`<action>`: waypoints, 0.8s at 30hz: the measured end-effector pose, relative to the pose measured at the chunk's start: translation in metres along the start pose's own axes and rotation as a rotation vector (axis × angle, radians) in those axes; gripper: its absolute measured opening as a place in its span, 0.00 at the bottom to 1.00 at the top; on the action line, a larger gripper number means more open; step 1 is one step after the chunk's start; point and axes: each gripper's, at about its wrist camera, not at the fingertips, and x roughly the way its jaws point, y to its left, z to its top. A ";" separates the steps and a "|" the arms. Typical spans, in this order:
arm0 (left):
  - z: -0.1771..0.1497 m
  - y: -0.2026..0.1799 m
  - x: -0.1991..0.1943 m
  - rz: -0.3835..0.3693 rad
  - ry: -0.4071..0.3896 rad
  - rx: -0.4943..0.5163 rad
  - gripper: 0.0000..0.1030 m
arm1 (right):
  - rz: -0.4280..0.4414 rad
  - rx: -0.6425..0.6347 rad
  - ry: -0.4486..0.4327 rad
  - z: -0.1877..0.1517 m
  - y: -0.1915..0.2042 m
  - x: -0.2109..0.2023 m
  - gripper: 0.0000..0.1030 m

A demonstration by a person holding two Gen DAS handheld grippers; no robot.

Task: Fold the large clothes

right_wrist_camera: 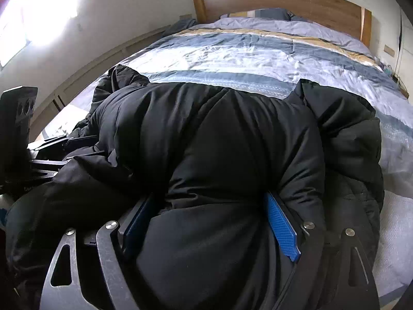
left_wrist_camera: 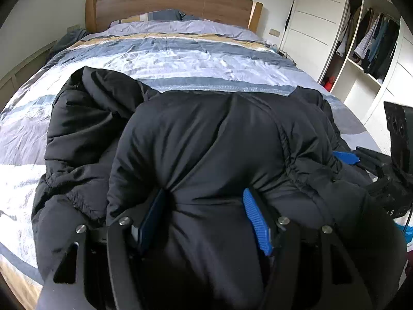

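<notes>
Here the bed (left_wrist_camera: 180, 59) fills most of both views, its striped blue, white and tan duvet (right_wrist_camera: 245, 51) running up to a wooden headboard (left_wrist_camera: 175, 2). At right an open wardrobe (left_wrist_camera: 371, 46) shows hanging clothes. On the near part of the bed lies the black puffer jacket (left_wrist_camera: 206, 134), bunched up and partly folded over itself. My left claw (left_wrist_camera: 204, 206) pinches a thick fold of the jacket, blue pads pressed into the padding on both sides. My right claw (right_wrist_camera: 209, 214) grips another thick fold the same way, its jaws held wide by the bulk.
</notes>
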 end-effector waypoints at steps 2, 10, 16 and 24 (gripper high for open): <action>0.002 -0.004 -0.010 0.015 -0.003 0.014 0.60 | -0.011 -0.008 0.009 0.004 0.002 -0.004 0.81; -0.017 -0.028 -0.078 -0.013 -0.081 0.045 0.60 | 0.043 -0.022 -0.075 -0.004 0.024 -0.071 0.81; -0.053 -0.036 -0.073 -0.011 -0.002 0.041 0.60 | 0.066 -0.008 -0.004 -0.043 0.039 -0.068 0.81; -0.076 -0.038 -0.083 0.012 0.035 0.020 0.60 | 0.029 0.049 0.057 -0.076 0.038 -0.063 0.81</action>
